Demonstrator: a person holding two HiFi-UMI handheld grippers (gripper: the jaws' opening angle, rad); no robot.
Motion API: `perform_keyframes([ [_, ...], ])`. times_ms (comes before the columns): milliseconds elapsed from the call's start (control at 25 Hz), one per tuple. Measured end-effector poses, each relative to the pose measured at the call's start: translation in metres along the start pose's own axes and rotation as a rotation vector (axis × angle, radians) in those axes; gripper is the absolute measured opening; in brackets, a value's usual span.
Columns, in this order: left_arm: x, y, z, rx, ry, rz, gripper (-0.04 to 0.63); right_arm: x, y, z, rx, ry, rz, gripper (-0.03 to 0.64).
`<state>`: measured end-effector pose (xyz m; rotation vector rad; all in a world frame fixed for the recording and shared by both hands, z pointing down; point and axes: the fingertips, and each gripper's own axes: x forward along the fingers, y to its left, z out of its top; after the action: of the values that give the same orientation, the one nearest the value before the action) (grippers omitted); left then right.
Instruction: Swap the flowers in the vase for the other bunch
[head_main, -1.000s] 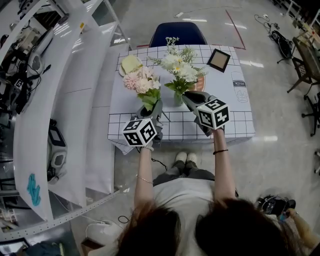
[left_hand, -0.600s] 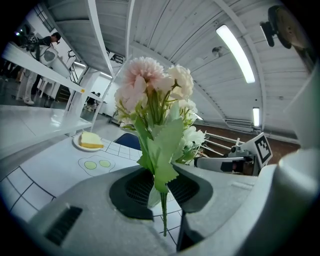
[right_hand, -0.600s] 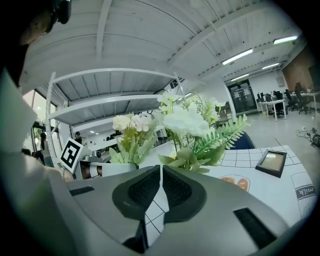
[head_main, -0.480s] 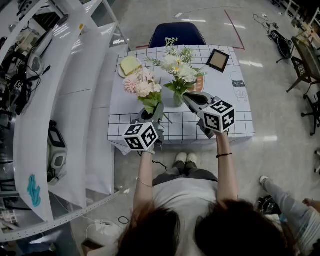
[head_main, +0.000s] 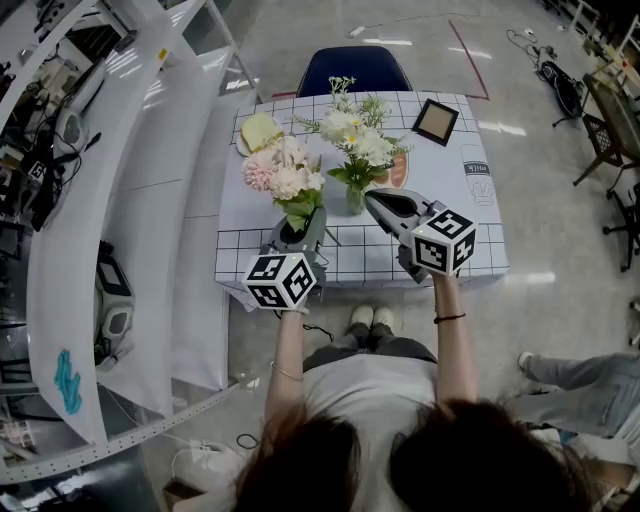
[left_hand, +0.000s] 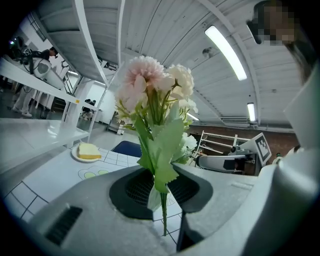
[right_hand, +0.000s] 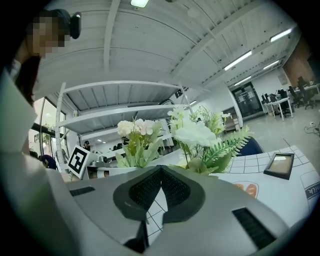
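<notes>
Left tool (left_hand: 161, 187) clamped on stem of pink-and-cream artificial flower bunch (left_hand: 152, 95), grip visible only in its own view. Head view: white-and-green bunch (head_main: 355, 135) in glass vase (head_main: 356, 198), mid gridded surface (head_main: 470, 240). Right tool (right_hand: 159, 187) just closing: pads together, nothing btwn.

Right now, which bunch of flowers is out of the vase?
Look at the checked table. Near its front edge the left tongs grip the loose bunch by its stems. It is pink and cream; the vase bunch alongside is white with ferns.

white bouquet (head_main: 357, 140) mid-table, shelving (head_main: 120, 220) left, open right
</notes>
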<state>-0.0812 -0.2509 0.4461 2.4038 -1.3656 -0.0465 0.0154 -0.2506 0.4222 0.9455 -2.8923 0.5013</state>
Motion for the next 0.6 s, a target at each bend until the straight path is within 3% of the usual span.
perform_keyframes([
  [600, 0.0023, -0.0011, 0.0032, 0.021, -0.012, -0.006, 0.084, 0.0029, 0.0029, 0.0074, -0.016, -0.042, 0.028, 0.008],
])
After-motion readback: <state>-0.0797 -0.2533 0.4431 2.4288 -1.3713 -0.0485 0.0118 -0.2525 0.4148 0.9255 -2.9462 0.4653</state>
